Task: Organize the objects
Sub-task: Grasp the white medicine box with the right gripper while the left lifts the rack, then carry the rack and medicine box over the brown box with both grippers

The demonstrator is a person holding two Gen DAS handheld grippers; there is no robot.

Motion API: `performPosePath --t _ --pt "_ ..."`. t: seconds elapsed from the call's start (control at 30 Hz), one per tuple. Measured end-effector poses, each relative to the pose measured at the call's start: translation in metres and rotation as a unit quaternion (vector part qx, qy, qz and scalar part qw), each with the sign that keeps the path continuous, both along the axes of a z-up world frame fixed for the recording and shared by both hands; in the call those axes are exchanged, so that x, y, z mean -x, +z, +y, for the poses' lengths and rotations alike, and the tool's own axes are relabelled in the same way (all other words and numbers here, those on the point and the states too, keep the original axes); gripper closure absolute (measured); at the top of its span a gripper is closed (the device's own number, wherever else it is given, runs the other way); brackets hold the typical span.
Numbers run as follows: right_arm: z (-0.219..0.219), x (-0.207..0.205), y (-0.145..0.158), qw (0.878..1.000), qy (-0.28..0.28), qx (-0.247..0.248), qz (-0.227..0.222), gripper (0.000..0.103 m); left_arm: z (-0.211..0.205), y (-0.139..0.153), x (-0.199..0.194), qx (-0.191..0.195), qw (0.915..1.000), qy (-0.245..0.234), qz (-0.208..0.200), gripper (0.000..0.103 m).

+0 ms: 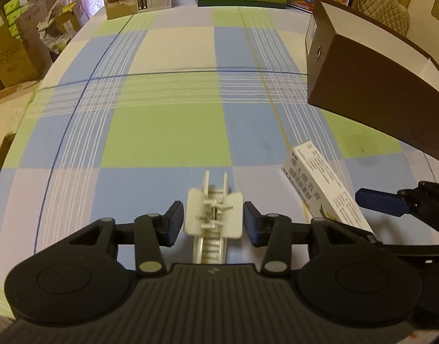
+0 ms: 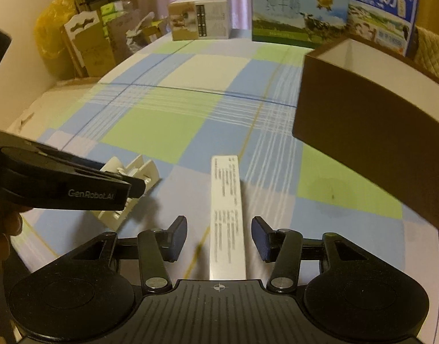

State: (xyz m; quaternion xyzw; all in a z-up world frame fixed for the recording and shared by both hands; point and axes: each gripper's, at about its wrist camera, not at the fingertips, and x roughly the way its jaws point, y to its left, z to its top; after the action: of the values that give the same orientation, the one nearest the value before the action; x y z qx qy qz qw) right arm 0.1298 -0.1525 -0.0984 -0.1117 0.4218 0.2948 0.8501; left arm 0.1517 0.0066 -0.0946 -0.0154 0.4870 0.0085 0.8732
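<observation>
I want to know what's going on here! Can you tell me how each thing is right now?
Left hand-held gripper: open, around the white plastic clip, not squeezing it.
Right hand-held gripper: open, around the long white box.
White plastic clip: lying on the checked tablecloth.
Long white box: lying flat, closed.
Brown box: open on top; contents hidden.

Checked tablecloth (image 1: pixel 168 132), milk cartons (image 2: pixel 299 25) along far edge, cardboard boxes (image 1: pixel 10 57) stacked beside table
</observation>
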Motion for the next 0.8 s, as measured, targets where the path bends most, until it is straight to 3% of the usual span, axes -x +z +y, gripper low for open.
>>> performPosePath --t 0.23,0.3,0.4,0.8 --pt "0.009 -0.009 -0.005 1.0 -0.002 0.009 0.007 0.057 -0.002 -0.002 -0.005 -0.01 0.9999 -0.008 0.004 0.066" --pt "0.01 -0.01 -0.007 1.0 -0.001 0.013 0.012 0.07 -0.003 -0.002 -0.005 -0.014 0.9998 -0.011 0.002 0.066" --pt "0.009 -0.012 -0.011 1.0 -0.008 0.021 0.016 0.08 -0.004 -0.002 -0.005 -0.015 0.9998 -0.012 0.002 0.066" --pt "0.006 -0.012 -0.009 1.0 -0.012 0.01 0.024 0.081 -0.004 -0.001 -0.002 -0.016 0.9998 -0.009 0.004 0.066"
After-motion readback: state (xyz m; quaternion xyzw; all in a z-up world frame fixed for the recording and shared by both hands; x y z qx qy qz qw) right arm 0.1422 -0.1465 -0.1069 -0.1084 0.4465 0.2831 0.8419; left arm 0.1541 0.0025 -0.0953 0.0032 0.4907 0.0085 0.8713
